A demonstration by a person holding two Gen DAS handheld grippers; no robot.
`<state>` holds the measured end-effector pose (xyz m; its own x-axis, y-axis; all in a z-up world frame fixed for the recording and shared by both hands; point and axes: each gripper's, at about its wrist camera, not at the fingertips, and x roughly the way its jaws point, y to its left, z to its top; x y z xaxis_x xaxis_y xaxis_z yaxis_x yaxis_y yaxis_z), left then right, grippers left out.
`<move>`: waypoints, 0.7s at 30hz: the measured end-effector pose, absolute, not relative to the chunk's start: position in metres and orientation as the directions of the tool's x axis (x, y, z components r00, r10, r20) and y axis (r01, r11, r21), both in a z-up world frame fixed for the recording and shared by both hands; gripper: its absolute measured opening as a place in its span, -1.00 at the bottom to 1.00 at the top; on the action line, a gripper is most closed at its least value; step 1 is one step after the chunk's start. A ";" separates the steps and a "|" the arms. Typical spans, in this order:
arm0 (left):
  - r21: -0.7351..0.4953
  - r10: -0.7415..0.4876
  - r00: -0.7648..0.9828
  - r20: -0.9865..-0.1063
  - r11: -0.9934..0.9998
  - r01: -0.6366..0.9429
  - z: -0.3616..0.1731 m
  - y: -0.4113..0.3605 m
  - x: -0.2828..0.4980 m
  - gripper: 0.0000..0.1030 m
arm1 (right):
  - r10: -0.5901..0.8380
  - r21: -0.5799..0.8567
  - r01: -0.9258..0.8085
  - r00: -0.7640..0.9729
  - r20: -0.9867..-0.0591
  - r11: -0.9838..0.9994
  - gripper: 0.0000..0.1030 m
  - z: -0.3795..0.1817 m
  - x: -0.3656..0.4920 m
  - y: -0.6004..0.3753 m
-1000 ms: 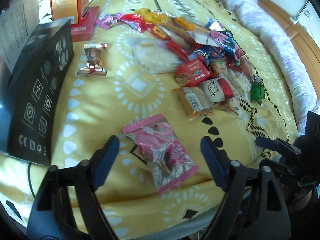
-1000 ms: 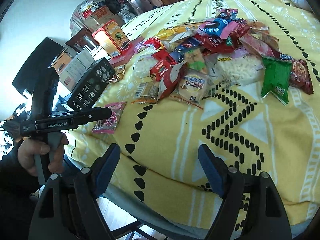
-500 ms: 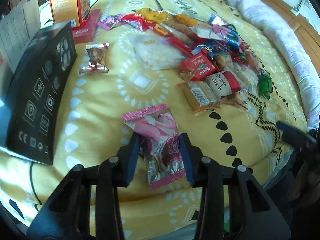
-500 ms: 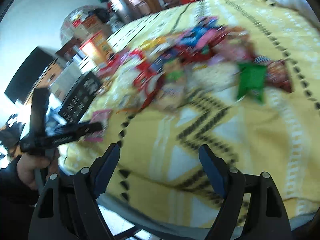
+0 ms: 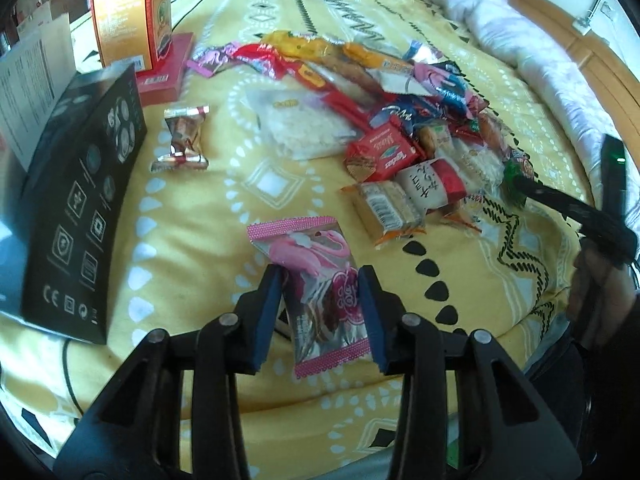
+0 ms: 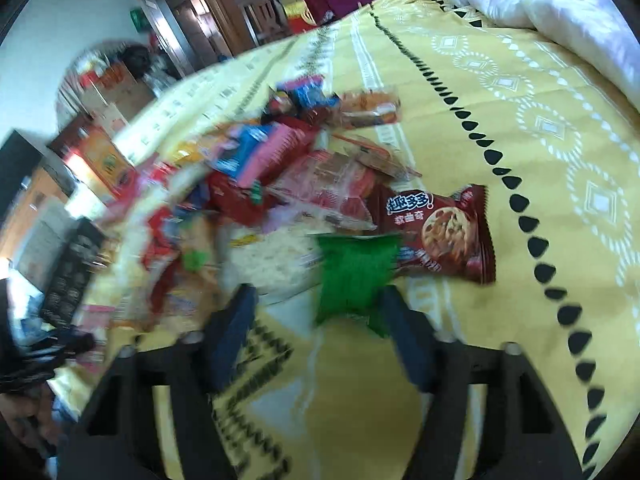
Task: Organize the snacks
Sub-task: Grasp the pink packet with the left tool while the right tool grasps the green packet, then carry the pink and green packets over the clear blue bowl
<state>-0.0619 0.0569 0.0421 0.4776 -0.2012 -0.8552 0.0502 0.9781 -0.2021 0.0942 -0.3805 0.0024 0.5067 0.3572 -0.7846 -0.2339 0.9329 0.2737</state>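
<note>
Snacks in shiny wrappers lie heaped at upper right of the left view on the yellow patterned bedspread (image 5: 192, 216). We now have the left gripper (image 5: 320, 312) clamped on the pink flamingo-print packet (image 5: 316, 280), low centre, where a second ago its jaws stood wide. Our right gripper (image 6: 316, 328) has swung in and is closing around the green crinkled packet (image 6: 352, 276) (blurry, pads not yet pressing). Two picks are under way.

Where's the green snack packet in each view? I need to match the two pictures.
Left wrist: green packet at far right of the pile, mostly hidden.
Right wrist: green packet centre, just ahead of the closing right tool.
Shared landmark: black box.
</note>
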 end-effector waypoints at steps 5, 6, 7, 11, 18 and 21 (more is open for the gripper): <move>-0.203 -0.212 0.496 -0.842 0.977 0.073 0.051 0.055 -0.064 -0.23 | 0.312 0.255 -0.181 0.509 -0.802 0.950 0.02 -0.012 0.103 -0.392; -0.205 -0.216 0.496 -0.841 0.976 0.076 0.052 0.054 -0.064 -0.23 | 0.300 0.234 -0.190 0.507 -0.808 0.953 0.02 -0.012 0.102 -0.391; -0.208 -0.220 0.495 -0.840 0.975 0.080 0.053 0.053 -0.065 -0.23 | 0.303 0.235 -0.197 0.503 -0.809 0.952 0.02 -0.013 0.101 -0.391; -0.214 -0.226 0.498 -0.837 0.973 0.083 0.057 0.052 -0.067 -0.23 | 0.310 0.211 -0.248 0.482 -0.820 0.945 0.02 -0.016 0.096 -0.382; -0.203 -0.216 0.554 -0.804 0.975 0.087 0.083 0.059 -0.070 -0.23 | 0.329 0.181 -0.305 0.555 -0.764 0.935 -0.28 0.017 0.072 -0.373; -0.202 -0.213 0.598 -0.773 0.976 0.086 0.101 0.065 -0.072 -0.23 | 0.357 0.183 -0.336 0.587 -0.726 0.924 -0.28 0.046 0.056 -0.363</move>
<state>-0.0717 0.0654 0.1014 0.5979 -0.2130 -0.7728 0.0864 0.9756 -0.2021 0.0558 -0.3634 0.0456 0.5874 0.3571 -0.7263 -0.3360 0.9240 0.1826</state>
